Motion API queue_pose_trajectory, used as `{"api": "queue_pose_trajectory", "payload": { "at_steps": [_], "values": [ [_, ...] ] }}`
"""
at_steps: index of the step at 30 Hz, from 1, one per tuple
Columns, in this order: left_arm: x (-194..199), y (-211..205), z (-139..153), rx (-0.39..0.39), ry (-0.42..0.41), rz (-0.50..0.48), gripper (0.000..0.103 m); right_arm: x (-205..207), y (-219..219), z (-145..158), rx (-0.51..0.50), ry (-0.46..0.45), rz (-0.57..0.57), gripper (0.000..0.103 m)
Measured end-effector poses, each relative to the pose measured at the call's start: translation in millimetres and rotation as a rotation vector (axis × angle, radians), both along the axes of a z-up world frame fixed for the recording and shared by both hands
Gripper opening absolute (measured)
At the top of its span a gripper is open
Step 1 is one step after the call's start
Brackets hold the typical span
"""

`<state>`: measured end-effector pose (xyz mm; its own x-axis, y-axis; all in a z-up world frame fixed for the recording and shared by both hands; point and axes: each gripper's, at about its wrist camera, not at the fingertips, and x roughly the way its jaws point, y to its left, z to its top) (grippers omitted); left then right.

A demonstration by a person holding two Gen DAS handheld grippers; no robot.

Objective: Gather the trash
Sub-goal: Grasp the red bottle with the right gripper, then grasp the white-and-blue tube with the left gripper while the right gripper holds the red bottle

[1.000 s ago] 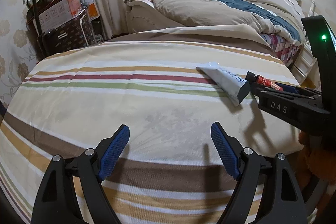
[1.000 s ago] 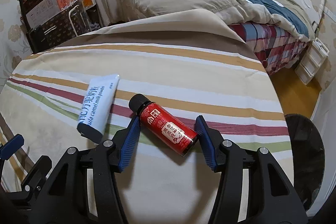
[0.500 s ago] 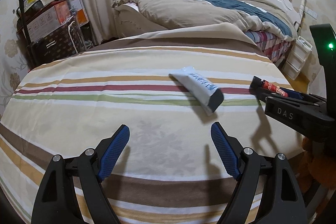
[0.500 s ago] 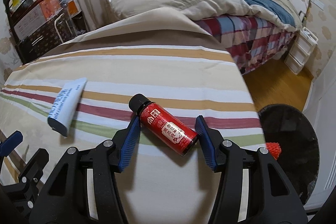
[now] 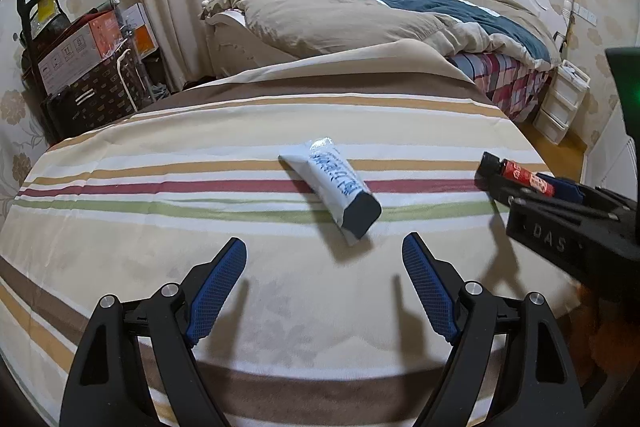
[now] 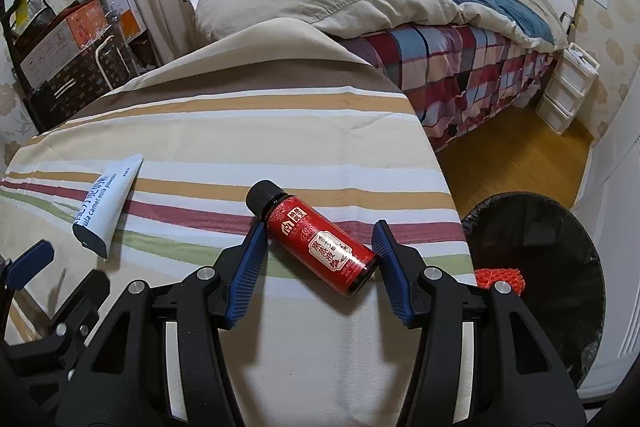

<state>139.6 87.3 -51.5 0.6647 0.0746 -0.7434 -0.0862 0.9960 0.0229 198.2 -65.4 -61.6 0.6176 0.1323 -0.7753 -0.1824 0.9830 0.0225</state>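
Small cylindrical red bottle [image 6: 322, 244], glossy label, black screw cap, pinched aslant between the ribbed blue pads of the right claw [image 6: 318, 249] above the striped cloth desk [image 6: 240, 131]. Left claw [image 5: 324, 259] spread, empty. Flat white tube [image 5: 334, 187] lies nearby. Black-lined bin [image 6: 560, 227] contains red mesh [image 6: 500, 277].

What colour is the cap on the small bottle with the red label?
Black; the bottle shows best in the right wrist view.

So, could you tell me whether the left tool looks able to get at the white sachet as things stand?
Probably yes: the left tool is open and empty, and the white sachet lies just ahead on bare striped cloth, with nothing between them.
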Motion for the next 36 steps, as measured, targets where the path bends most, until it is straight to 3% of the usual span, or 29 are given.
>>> {"api": "queue_pose_trajectory", "payload": {
  "at_steps": [17, 20, 24, 28, 36],
  "values": [
    [29.5, 10.6, -4.7, -0.023, 0.031, 0.051, 0.080, 0.5, -2.5, -0.2, 0.021, 0.005, 0.011, 0.053],
    [30.8, 10.2, -6.0, -0.027, 0.039, 0.040, 0.068, -0.4, -1.5, 0.2, 0.021, 0.004, 0.012, 0.053],
    [30.6, 10.8, -8.8, -0.048, 0.049, 0.019, 0.042, -2.3, -0.7, 0.9, 0.020, 0.003, 0.012, 0.053],
    [26.9, 8.6, -8.4, -0.044, 0.041, 0.001, 0.026, -3.6, -0.7, 1.3, 0.021, 0.004, 0.011, 0.053],
    [12.5, 3.9, -6.7, -0.045, 0.027, -0.022, 0.022, -22.4, -4.5, 2.0, 0.035, 0.000, 0.004, 0.053]
  ]
}}
